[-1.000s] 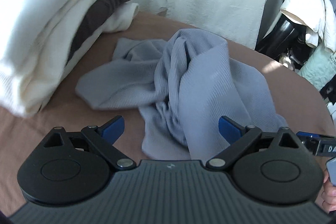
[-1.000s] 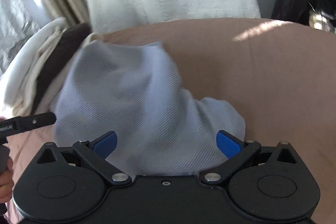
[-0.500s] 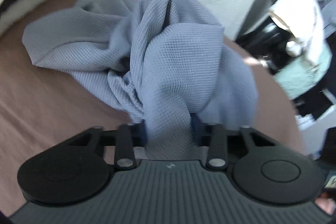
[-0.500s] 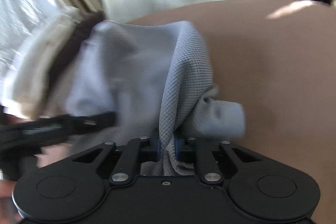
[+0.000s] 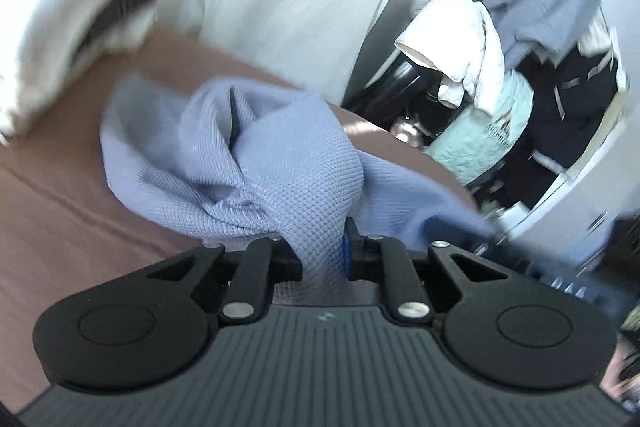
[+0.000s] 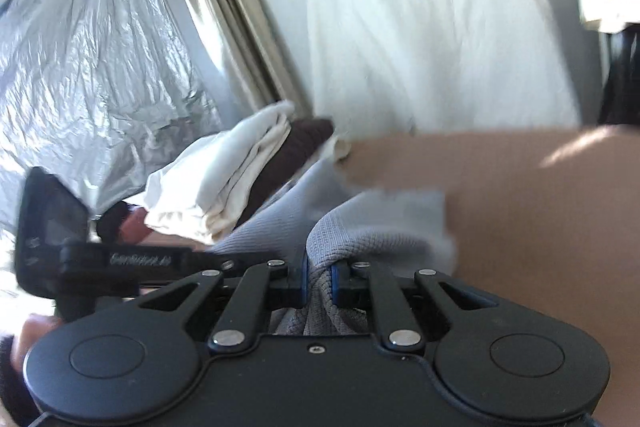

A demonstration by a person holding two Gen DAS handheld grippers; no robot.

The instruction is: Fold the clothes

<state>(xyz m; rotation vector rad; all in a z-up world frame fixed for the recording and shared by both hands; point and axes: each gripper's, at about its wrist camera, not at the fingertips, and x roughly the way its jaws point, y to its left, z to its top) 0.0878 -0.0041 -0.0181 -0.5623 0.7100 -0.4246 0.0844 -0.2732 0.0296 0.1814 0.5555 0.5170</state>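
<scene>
Left tongs [image 5: 320, 255], clenched on a bunched fold of the grey-blue waffle-knit garment [image 5: 224, 155]; right tongs [image 6: 318, 285], likewise clenched on the same garment, whose remainder trails crumpled over the brown surface [image 5: 60, 211]. Beyond: stack of folded white and dark brown clothes [image 6: 240, 171]; behind it, a white draped sheet [image 6: 432, 39].
</scene>
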